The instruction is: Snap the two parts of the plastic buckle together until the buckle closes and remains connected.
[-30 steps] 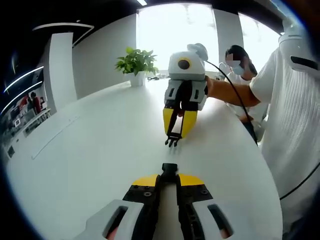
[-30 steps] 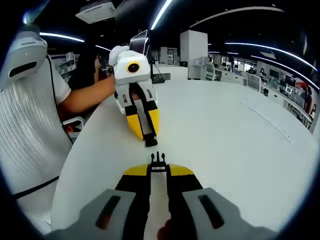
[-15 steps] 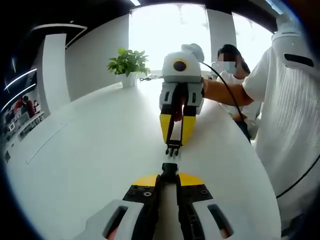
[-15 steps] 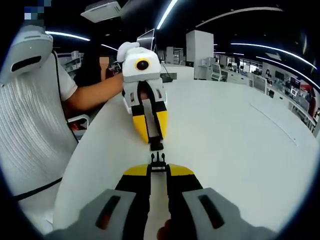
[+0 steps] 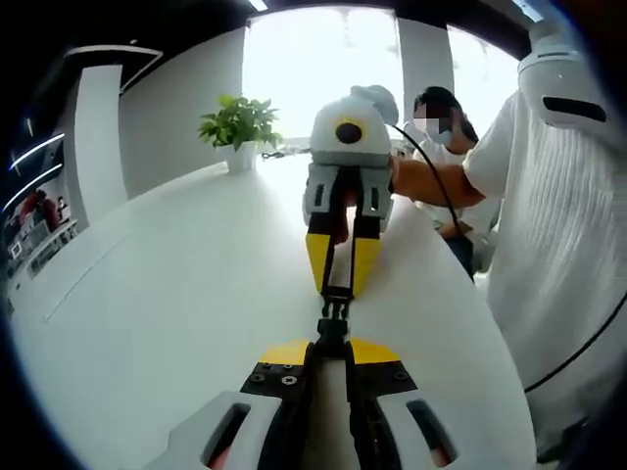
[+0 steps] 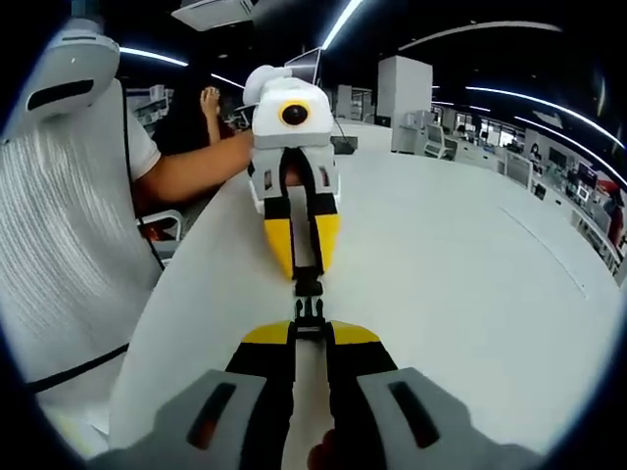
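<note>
We hold the two grippers nose to nose above the white table (image 5: pixel 147 294), so that the two buckle parts lie on one line and can slide into each other. In the left gripper view, the left gripper (image 5: pixel 331 351) pinches the socket part (image 5: pixel 331 338) at its tip, at 6 o'clock. The right gripper (image 5: pixel 338 284) comes from 12 o'clock, its jaws pressed on the pronged part (image 5: pixel 335 305). The prongs touch the socket mouth; we cannot tell whether they are inside. We judge that a straight push is still needed. A potted plant (image 5: pixel 235 122) stands far at 11 o'clock.
</note>
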`<state>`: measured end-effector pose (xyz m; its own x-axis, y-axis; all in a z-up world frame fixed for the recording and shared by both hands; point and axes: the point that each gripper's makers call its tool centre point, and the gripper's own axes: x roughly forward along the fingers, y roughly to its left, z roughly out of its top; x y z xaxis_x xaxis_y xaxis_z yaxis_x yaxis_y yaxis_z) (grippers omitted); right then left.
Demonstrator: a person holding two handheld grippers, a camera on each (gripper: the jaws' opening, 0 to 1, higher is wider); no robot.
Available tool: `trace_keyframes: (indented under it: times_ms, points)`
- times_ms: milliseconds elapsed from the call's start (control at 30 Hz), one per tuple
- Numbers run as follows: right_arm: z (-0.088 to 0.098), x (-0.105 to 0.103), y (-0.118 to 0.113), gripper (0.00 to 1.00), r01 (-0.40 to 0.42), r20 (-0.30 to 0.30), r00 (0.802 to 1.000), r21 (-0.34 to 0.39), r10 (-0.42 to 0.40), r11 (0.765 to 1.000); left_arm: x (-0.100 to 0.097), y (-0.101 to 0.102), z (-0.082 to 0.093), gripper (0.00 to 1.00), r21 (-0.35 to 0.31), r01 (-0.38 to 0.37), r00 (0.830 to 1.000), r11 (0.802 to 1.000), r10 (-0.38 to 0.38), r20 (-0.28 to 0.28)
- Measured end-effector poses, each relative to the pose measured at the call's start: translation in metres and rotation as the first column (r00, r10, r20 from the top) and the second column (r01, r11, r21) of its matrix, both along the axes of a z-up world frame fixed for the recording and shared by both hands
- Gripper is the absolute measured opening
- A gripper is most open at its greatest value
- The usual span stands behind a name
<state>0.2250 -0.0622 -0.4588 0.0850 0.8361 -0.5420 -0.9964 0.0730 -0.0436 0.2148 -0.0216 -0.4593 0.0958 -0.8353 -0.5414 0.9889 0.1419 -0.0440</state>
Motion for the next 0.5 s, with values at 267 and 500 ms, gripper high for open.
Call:
trace_keyframes:
  times_ms: [267, 500]
  points:
    - [0.001, -0.007, 0.002, 0.12, -0.022, -0.006, 1.000, 0.001, 0.022, 1.000, -0.009, -0.002, 0.000, 0.12, -0.018, -0.002, 1.000, 1.000, 0.002, -0.001]
    - [0.003, -0.008, 0.002, 0.12, -0.020, -0.007, 1.000, 0.016, 0.020, 1.000, -0.013, -0.001, 0.001, 0.12, -0.015, 0.006, 1.000, 1.000, -0.006, -0.004]
